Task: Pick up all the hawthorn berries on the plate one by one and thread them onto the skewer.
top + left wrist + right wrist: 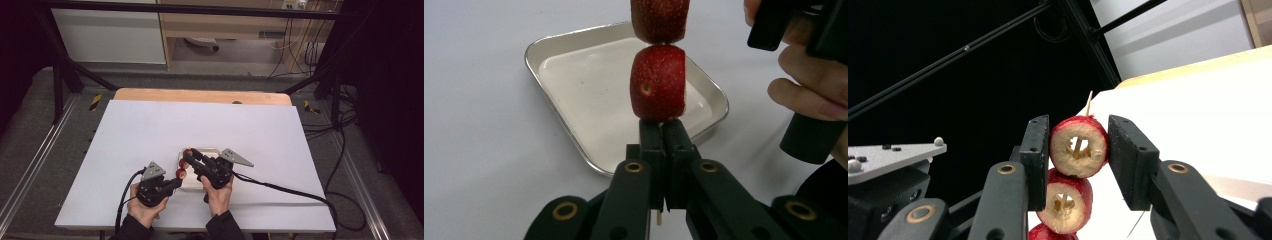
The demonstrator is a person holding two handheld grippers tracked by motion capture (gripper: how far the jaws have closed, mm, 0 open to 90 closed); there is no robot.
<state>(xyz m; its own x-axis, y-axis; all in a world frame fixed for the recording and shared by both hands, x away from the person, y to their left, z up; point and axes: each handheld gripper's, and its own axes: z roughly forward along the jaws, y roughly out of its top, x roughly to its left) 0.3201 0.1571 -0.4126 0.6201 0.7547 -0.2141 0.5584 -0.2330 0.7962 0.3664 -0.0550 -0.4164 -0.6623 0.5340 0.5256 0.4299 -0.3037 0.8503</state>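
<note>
You are mid-threading: your left gripper [663,150] is clenched on the skewer [658,216] just below the strawberry pieces, held above the metal tray [574,47], while your right gripper [1079,150] grasps the top strawberry piece [1079,147]. Next, I judge, slide that piece along the stick, keeping it straight.

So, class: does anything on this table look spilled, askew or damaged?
Nothing stands out. The shallow metal tray sits flat and clean, and the red fruit pieces line up on a thin wooden skewer between the left gripper and right gripper.
</note>
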